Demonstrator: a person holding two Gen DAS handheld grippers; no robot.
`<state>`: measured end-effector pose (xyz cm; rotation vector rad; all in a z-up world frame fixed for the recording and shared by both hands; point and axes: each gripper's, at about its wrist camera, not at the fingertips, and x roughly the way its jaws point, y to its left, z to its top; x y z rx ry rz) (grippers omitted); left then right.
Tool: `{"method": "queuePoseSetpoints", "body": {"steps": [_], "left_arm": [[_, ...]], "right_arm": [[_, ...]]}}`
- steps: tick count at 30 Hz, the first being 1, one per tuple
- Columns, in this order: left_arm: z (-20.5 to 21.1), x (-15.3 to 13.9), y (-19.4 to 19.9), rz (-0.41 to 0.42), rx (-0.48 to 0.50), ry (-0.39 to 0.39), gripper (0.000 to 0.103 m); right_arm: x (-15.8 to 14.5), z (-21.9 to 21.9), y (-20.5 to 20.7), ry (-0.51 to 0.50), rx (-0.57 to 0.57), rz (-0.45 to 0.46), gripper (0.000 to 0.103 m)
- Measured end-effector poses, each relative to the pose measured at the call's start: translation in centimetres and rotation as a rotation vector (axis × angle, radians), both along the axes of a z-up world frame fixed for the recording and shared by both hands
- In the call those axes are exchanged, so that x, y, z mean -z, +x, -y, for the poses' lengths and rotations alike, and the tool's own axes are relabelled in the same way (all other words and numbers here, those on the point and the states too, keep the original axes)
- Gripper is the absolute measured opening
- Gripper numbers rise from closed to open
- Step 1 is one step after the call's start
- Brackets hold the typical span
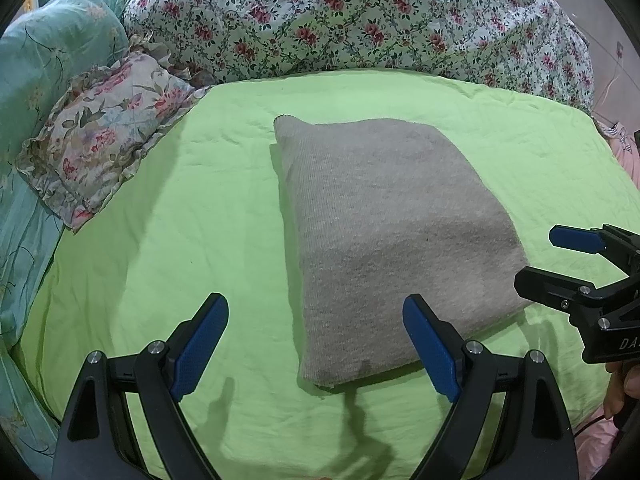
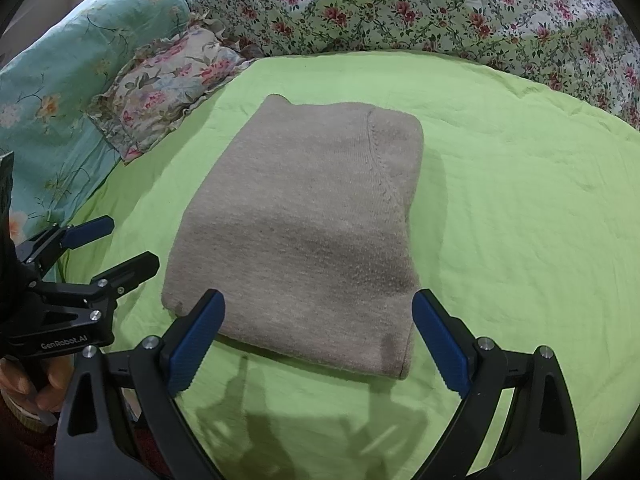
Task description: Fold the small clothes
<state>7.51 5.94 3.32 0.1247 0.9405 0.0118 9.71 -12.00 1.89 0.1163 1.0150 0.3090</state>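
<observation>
Both grippers, left (image 1: 316, 312) and right (image 2: 318, 308), fingers spread, empty, above folded grey sweater (image 1: 384, 236) on green sheet (image 1: 200, 200).

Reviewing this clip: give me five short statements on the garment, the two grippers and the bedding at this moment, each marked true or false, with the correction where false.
1. The grey knit garment lies folded into a compact rectangle on the green sheet. True.
2. The left gripper is clamped on the garment's edge. False: its jaws stand wide open and hold nothing.
3. The right gripper is open and empty. True.
4. A frilled floral pillow lies on top of the garment. False: it lies apart, at the sheet's far left edge.
5. A flowered quilt is bunched up beyond the sheet. True.
</observation>
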Motion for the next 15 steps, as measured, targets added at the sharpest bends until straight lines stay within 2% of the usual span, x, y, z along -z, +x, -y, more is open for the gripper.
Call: {"method": "queuePoseSetpoints", "body": {"steps": [15], "left_arm": [[-0.04, -0.21, -0.04, 0.003, 0.001, 0.007, 0.09]], "right_arm": [[-0.19, 0.13, 0.0, 0.001, -0.003, 0.003, 0.095]]}}
